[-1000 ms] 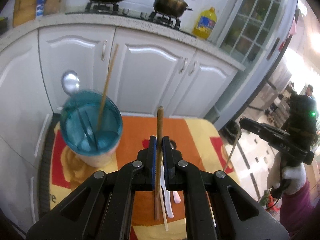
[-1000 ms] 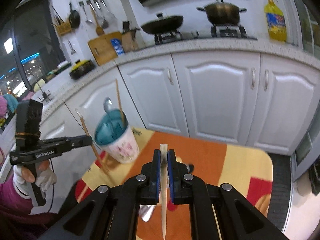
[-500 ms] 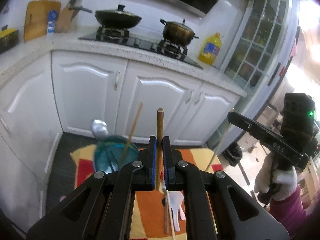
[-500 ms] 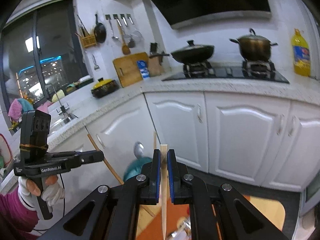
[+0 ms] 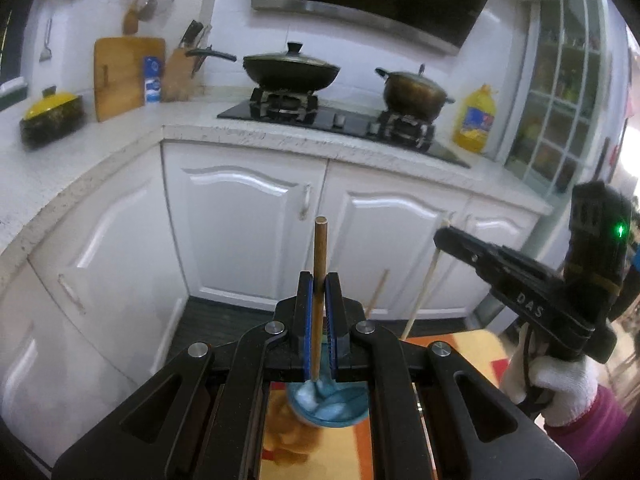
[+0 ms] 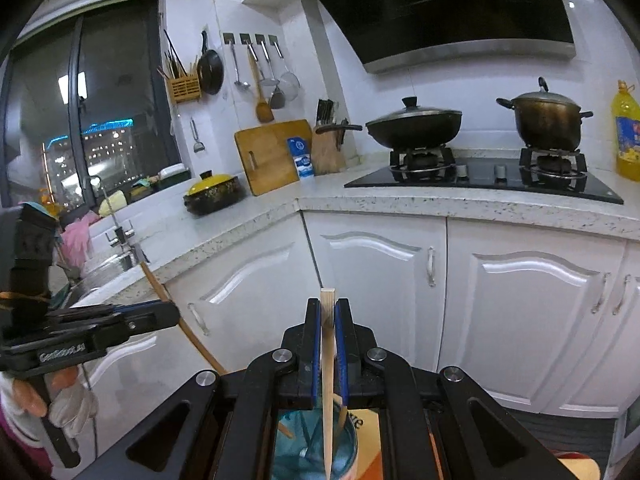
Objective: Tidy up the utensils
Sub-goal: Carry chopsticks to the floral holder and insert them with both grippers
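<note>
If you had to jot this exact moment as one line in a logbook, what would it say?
left gripper: shut on brown chopstick | right gripper: shut on pale chopstick | blue cup: below both

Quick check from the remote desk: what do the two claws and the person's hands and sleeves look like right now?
Both are black handheld units with blue pads and silver pivot bolts. The left claw carries white lettering on its side; the right claw reads DAS and shows a green light. White knit gloves, magenta sleeves.

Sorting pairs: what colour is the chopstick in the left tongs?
Dark brown chopstick, clearest in the left wrist view.
</note>
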